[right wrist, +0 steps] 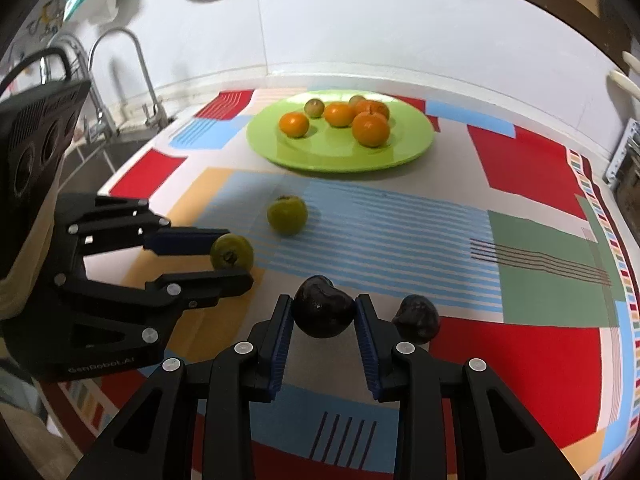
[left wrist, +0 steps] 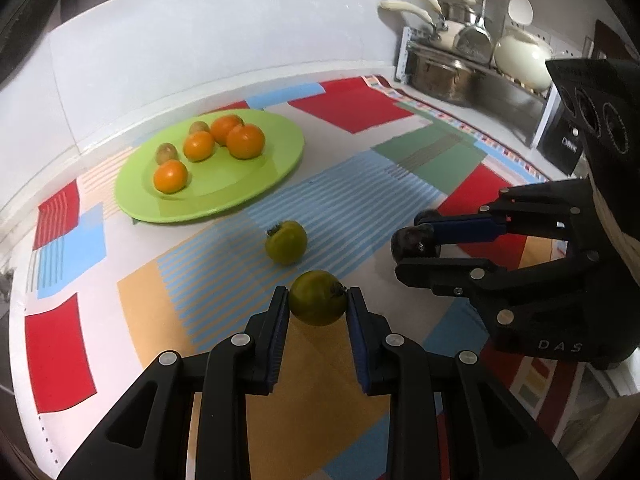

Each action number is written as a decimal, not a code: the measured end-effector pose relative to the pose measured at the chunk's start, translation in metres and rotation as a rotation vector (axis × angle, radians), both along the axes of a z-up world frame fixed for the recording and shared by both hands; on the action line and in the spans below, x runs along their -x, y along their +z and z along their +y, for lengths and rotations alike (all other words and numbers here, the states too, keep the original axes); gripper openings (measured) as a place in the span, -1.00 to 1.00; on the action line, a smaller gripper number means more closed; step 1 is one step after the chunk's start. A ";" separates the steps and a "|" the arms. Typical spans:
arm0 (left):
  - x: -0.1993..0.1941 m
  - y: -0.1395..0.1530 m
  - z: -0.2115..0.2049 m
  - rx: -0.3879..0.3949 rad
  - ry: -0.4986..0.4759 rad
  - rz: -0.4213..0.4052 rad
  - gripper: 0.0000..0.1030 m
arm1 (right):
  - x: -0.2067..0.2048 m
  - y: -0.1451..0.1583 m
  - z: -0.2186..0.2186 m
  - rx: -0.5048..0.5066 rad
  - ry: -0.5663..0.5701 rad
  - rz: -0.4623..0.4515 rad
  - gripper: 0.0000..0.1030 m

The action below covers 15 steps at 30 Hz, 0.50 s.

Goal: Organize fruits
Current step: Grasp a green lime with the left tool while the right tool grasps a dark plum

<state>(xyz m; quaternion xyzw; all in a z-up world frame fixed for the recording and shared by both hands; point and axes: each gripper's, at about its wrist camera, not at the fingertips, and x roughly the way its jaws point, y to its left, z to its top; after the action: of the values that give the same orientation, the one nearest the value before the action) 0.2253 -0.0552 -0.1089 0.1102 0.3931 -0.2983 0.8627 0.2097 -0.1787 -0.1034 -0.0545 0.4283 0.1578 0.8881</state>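
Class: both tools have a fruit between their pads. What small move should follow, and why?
Probably lift both slightly off the cloth. The left tool is shut on a green fruit, the right tool on a dark fruit; the green plate lies beyond.
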 end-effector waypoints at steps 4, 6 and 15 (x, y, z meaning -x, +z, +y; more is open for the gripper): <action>0.005 0.015 0.004 0.011 0.023 -0.034 -0.44 | 0.003 0.013 -0.001 -0.015 -0.021 -0.026 -0.37; 0.008 0.021 0.005 0.011 0.030 -0.058 -0.44 | 0.004 0.018 -0.001 -0.027 -0.024 -0.037 -0.37; 0.013 0.052 0.016 0.042 0.109 -0.107 -0.44 | 0.012 0.047 0.001 -0.072 -0.043 -0.109 -0.37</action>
<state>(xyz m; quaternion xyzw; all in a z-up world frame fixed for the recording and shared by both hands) 0.2124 -0.0391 -0.0569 0.0863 0.3455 -0.2527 0.8996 0.1977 -0.1773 -0.0564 -0.0216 0.3743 0.1507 0.9147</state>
